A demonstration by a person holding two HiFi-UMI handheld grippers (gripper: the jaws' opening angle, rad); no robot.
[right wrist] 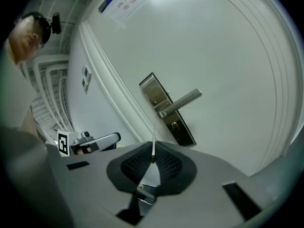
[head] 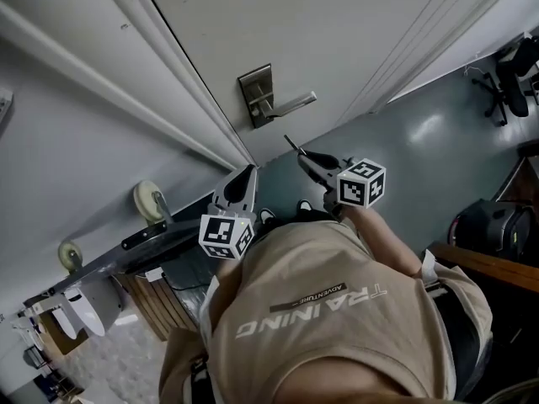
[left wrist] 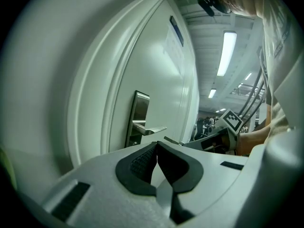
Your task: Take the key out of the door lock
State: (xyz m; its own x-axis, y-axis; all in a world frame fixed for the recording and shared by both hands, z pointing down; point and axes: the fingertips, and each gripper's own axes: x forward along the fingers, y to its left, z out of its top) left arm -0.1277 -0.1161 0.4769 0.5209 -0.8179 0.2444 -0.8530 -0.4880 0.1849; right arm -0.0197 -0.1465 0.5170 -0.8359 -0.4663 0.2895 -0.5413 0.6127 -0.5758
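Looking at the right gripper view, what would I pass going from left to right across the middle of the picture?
The left gripper → key → keyhole → lever handle.

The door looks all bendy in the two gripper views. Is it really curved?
No: in the head view the door has straight edges; in the left gripper view and the right gripper view the wide-angle lens bows it, with black corners around the picture.
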